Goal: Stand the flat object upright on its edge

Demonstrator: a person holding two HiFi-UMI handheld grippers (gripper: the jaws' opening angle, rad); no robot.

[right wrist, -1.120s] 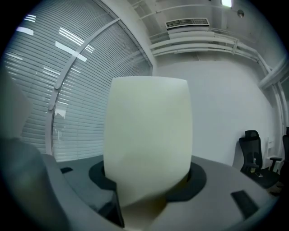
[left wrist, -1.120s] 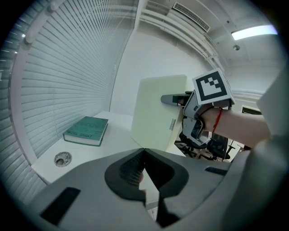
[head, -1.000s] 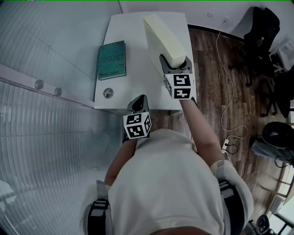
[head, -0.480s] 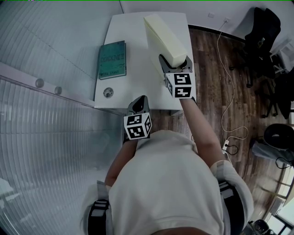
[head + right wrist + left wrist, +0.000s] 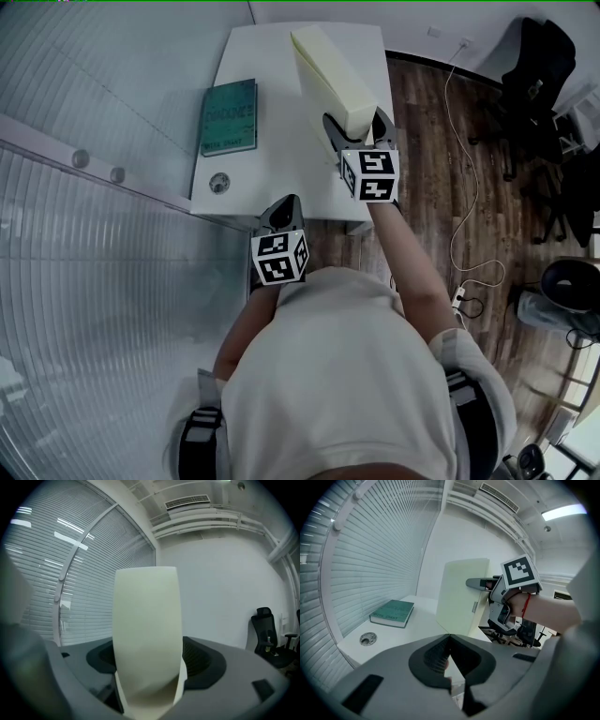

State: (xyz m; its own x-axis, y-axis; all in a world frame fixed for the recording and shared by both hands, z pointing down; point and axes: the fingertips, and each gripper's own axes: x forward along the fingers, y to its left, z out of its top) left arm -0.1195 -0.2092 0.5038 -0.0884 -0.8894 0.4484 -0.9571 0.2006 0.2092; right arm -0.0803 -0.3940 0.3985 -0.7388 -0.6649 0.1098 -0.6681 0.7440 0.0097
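We see the right hand-held gripper [image 5: 354,125] with its jaws just opened wide. The cream slab [image 5: 328,70] stands between them on its edge, on the white desk [image 5: 272,159]. We judge a nudge could tip it: tall, thick, matte, smooth base. The left hand-held gripper [image 5: 449,637] is closed and empty. A green book [image 5: 229,117] lies flat.

Low in the frame, the left gripper [image 5: 449,637] holds its jaws together, empty. At centre a pale board [image 5: 459,599] stands upright on the white table [image 5: 417,626]. The right gripper [image 5: 480,583], its jaws just opening, straddles the board's right edge. A green book [image 5: 393,612] lies at left.
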